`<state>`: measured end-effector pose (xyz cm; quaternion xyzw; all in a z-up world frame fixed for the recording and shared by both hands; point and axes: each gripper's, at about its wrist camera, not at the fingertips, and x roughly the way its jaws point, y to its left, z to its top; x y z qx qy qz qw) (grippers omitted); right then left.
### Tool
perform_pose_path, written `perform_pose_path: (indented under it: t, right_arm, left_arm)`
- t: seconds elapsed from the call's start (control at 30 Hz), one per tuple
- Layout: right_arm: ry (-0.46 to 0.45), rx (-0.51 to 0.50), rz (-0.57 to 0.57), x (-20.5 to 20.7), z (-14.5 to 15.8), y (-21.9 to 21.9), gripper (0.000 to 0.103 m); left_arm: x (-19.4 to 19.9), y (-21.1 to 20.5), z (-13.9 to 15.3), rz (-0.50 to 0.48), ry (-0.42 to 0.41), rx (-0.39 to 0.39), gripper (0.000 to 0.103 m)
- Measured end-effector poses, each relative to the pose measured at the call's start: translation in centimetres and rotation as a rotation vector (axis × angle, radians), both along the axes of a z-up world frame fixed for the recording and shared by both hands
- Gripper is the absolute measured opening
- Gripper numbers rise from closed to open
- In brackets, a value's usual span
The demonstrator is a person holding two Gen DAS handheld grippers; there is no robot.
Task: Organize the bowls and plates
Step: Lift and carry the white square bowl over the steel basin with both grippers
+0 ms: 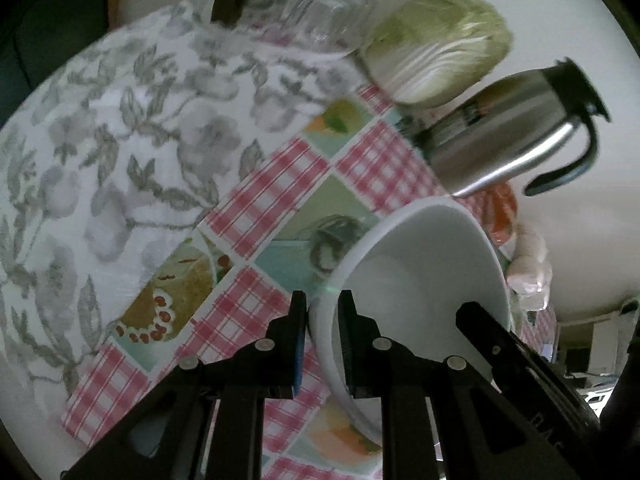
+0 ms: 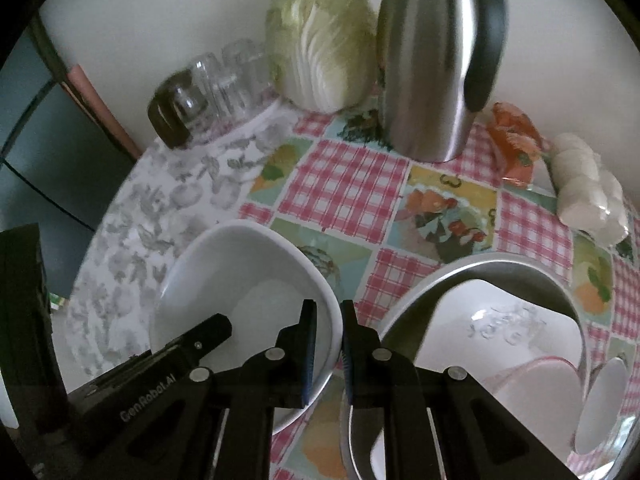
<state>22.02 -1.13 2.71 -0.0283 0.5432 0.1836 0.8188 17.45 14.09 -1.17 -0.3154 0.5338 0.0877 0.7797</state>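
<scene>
Both grippers clamped one white bowl [image 2: 240, 280] by opposite rims over checked tablecloth [image 2: 344, 184]: left gripper [image 1: 322, 340] on one side, right gripper [image 2: 328, 352] on other; steel basin [image 2: 500, 272] just beside w/ dishes

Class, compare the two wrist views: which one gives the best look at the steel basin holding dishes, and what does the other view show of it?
The right wrist view. There the steel basin curves along the lower right, with white dishes and a pink-rimmed one inside. The left wrist view shows nothing of the basin; the white bowl clamped at its rim by the left gripper fills that side.
</scene>
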Motion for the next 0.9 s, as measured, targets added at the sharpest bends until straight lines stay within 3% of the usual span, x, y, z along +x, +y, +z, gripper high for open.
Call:
perform_pose_path:
  t: [0.33,0.9]
  right_arm:
    - [-0.024,0.081,-0.056,-2.5,3.5,-4.3,0.012]
    - [-0.023,0.235,-0.217,-6.3,4.1,-12.6,0.013]
  left_arm:
    - [-1.6,-3.0,3.8,-0.047,-0.087,0.04,0.017]
    - [-3.2,-9.8,6.6,-0.168,-0.131,0.151,0.017]
